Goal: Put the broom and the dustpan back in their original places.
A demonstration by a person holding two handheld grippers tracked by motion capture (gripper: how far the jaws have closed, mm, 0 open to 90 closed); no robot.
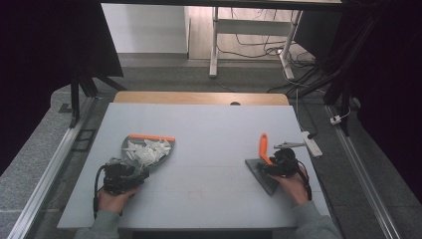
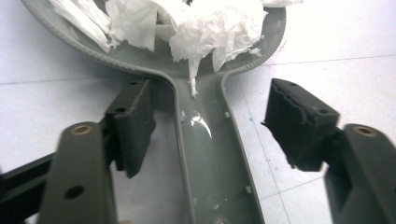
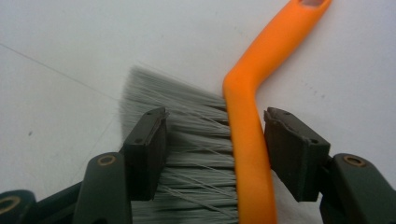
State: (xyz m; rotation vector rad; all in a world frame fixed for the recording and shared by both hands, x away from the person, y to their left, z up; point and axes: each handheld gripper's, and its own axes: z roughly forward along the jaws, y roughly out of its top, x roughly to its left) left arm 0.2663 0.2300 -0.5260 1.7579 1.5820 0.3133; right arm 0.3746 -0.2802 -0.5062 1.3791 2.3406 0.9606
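Two grippers are at work on the pale tabletop [image 1: 209,129], one in each of the person's hands. The left gripper [image 1: 130,172] sits at about eight o'clock on the table, its jaws spread wide on either side of the grey dustpan's handle [image 2: 210,158] without clamping it. The dustpan [image 1: 147,149] lies just beyond, toward ten o'clock, with an orange strip along its far lip and a heap of crumpled white paper scraps [image 2: 196,23] in its scoop. Over at four o'clock, the right gripper [image 1: 273,167] straddles the hand brush [image 3: 245,158]. Its jaws stand apart, one over the grey bristles [image 3: 187,140], the other just beside the orange handle, which runs off toward twelve o'clock. Whether either pad touches, I cannot tell.
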